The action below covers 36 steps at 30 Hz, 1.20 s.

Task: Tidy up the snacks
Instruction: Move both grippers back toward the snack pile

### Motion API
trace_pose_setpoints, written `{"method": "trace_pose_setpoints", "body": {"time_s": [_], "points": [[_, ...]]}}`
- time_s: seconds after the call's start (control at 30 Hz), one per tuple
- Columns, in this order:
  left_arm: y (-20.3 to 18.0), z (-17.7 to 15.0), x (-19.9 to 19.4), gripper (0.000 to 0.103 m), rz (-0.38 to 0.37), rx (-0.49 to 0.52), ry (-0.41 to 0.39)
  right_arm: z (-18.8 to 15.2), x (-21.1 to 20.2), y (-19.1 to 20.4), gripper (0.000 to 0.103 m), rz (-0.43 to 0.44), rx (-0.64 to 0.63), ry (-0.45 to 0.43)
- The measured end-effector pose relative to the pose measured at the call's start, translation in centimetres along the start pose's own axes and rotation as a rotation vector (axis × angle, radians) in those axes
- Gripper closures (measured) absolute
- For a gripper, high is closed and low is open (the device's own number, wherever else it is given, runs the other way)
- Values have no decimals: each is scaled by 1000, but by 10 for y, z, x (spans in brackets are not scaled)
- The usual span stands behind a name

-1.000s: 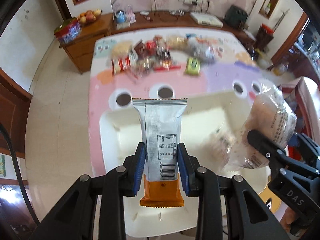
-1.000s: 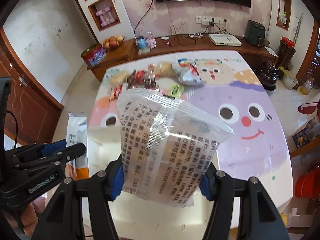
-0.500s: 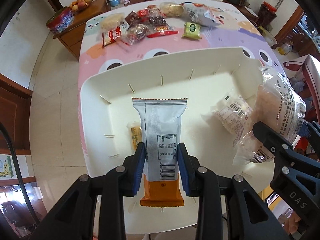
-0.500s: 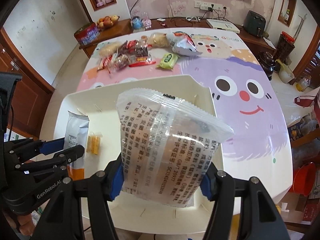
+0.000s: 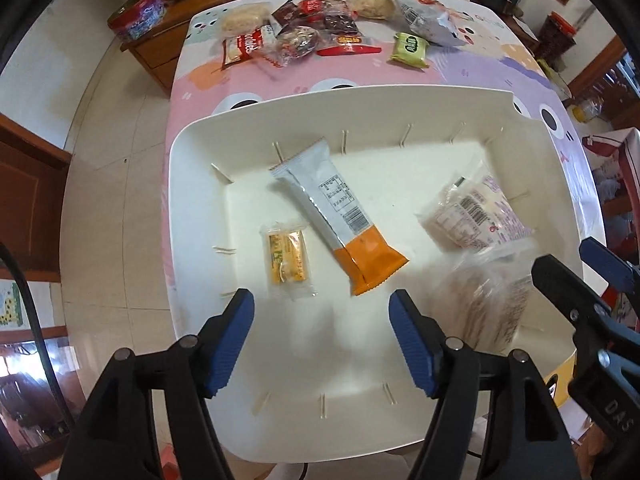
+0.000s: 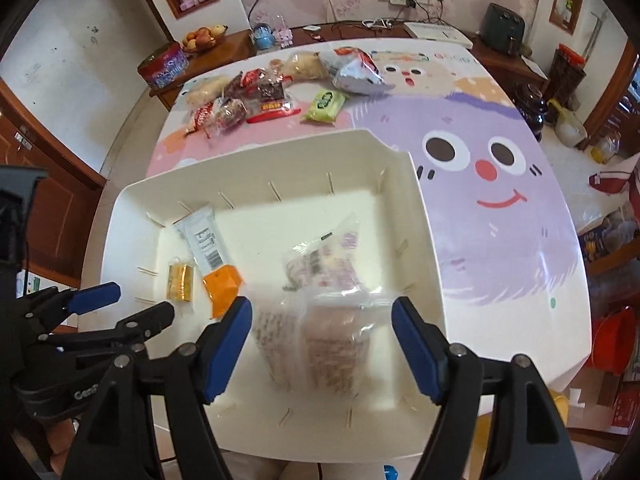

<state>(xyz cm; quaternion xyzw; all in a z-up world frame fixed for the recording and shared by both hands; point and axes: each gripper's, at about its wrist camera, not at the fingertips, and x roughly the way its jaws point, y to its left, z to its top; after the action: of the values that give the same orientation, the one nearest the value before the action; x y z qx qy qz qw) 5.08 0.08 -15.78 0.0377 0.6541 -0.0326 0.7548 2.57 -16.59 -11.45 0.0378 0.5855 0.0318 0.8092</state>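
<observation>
Both jaws have just been opened, nothing gripped; the silver-and-orange foil snack bar (image 5: 340, 216) is seen lying diagonally in the shallow white plastic tray (image 5: 192, 152), ahead of the left gripper (image 5: 322, 338)

Left wrist view: looking steeply down from close above the white bin (image 5: 188, 184), own blue-padded fingers (image 5: 232, 340) along the bottom edge, loose snack pile (image 5: 320, 28) far off at the top. Right wrist view: likewise close above, tilted slightly more forward, taking in the room's back wall along the top. Shared: the bin's inside, the orange-and-silver packet (image 5: 340, 216) (image 6: 212, 256), the cartoon tablecloth (image 6: 500, 200), the snack pile.
</observation>
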Motion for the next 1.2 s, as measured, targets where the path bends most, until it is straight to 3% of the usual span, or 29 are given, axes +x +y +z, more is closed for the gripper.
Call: {"method": "trace_pose_setpoints", "body": {"time_s": [0.67,0.83,1.2], "points": [[-2,8,-6,34,-13,-33,-36,3,-17,9,29,-49,-81,-27],[1,13,-13,34,-16,-44,-73,8,-22,12,29,-84,-98,-53],[16,39,-46,34,-19,-77,-194,38,-35,13,29,-74,-105,-94]]}}
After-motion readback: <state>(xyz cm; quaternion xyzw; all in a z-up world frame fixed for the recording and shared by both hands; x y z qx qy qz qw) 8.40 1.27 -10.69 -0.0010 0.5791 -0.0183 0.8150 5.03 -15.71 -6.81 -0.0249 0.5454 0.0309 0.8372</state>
